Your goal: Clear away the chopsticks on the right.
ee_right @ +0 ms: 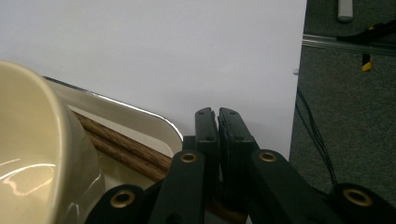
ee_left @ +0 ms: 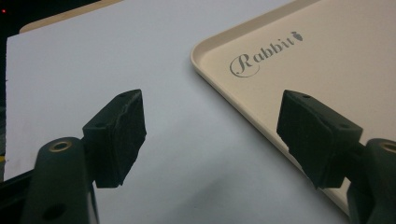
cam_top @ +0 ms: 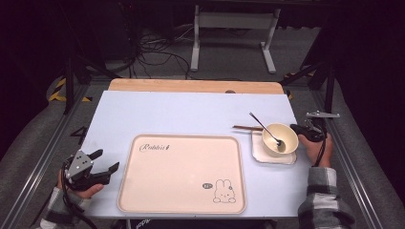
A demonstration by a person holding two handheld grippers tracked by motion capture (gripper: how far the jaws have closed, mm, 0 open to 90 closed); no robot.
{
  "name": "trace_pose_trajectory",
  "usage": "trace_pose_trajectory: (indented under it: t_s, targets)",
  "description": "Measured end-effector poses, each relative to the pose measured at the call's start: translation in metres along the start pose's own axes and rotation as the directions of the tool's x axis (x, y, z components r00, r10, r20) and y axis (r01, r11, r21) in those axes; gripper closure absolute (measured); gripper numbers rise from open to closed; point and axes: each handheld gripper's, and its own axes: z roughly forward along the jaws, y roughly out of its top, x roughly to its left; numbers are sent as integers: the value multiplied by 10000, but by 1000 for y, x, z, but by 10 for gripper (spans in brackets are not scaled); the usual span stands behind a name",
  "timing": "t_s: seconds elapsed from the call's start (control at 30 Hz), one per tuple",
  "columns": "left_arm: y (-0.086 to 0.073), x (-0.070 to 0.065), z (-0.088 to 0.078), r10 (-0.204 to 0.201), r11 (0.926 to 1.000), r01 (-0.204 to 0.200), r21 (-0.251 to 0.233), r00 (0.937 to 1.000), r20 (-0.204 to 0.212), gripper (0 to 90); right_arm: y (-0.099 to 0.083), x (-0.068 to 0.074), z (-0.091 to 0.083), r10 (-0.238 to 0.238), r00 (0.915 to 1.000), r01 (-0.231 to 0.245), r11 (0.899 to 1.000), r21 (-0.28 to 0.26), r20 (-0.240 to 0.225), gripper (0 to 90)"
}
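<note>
On the right side of the worktop, a cream bowl stands on a small square plate, with a metal spoon leaning inside it, its handle pointing far-left over the rim. A pair of dark wooden chopsticks lies across the plate's far side, tips sticking out to the left onto the pale sheet.

Right gripper — held just right of the bowl, pointing left toward it. In the right gripper view its fingers are clenched, pads pressed flat together with nothing visible between the tips. The chopsticks run under the bowl's wall and pass beneath the gripper body; whether they touch it cannot be told. The plate's glossy rim lies just left of the fingers.

Left gripper — near-left corner of the worktop, just beside the left edge of the large beige tray. Its fingers are released, spread wide over bare sheet, holding nothing. In the left gripper view the right-hand pad hangs over the tray's rim, near the printed "Rabbit" lettering.

The tray's surface is bare apart from the lettering and a rabbit drawing at its near-right corner. Bowl and plate sit just beside the tray's far-right edge, apart from it.
</note>
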Motion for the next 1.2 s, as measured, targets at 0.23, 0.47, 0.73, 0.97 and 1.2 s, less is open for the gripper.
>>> trace_pose_trajectory:
  t_s: [0.23, 0.47, 0.73, 0.97, 1.2]
  targets:
    - [-1, -1, -2, 30, 10000, -30, 14, 10000, -30, 246, -6, -6, -7, 72, 9999, -68, 9996, 259, -142, 866]
    - [-1, -1, -2, 52, 10000, -52, 16, 10000, 36, 248, -11, -11, -16, 152, 9996, -146, 9996, 228, -258, 860]
    - [-2, -2, 0, 67, 9999, -69, 108, 9997, 215, 246, -15, -13, -21, 225, 9992, -217, 9994, 254, -322, 856]
    - [-1, -3, 1, 193, 9996, -200, 189, 9992, 354, 244, -17, -12, -24, -38, 10000, 41, 9994, 348, -76, 851]
    - [-1, -4, 4, 232, 9992, -246, 312, 9988, 433, 241, -20, -17, -33, 80, 9998, -79, 9999, 84, -201, 805]
